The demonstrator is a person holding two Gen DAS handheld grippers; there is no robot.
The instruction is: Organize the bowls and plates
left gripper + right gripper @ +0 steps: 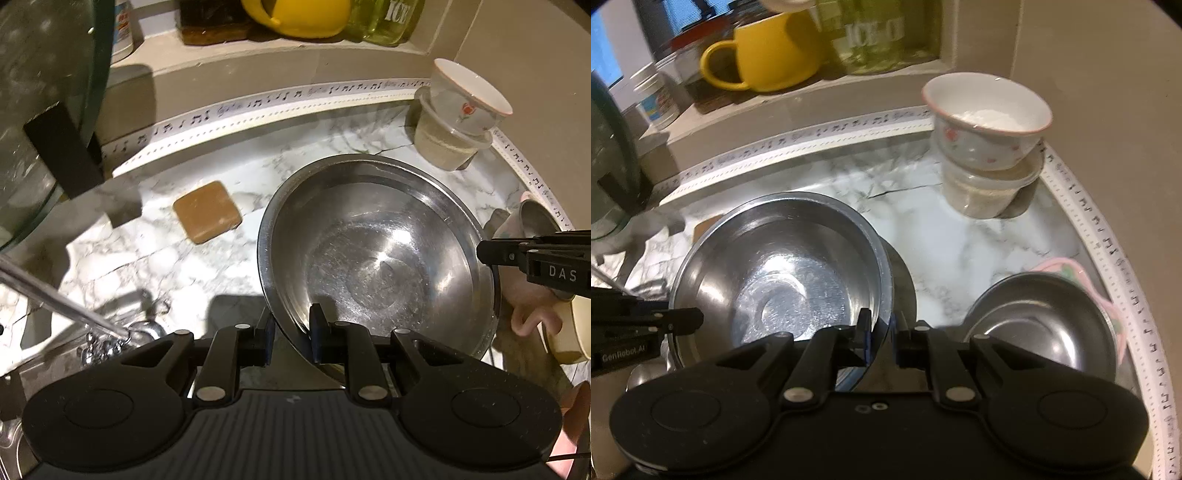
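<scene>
A large steel bowl point(380, 254) sits over the marble counter; it also shows in the right wrist view point(783, 266). My left gripper point(291, 332) is shut on its near rim, one finger inside and one outside. My right gripper point(881, 328) is shut on the opposite rim of the same bowl; its fingers point(495, 253) show in the left wrist view at the bowl's right edge. A smaller steel bowl point(1045, 325) lies at the right. A white flowered bowl point(988, 118) is stacked on a clear plastic tub point(986, 192) in the back corner.
A brown square coaster point(207, 211) lies left of the big bowl. A glass lid point(44, 110) stands at far left. A tap point(110, 339) and sink edge are at lower left. A yellow mug point(768, 51) and bottles stand on the wall ledge. A pink cloth point(1075, 269) lies under the small bowl.
</scene>
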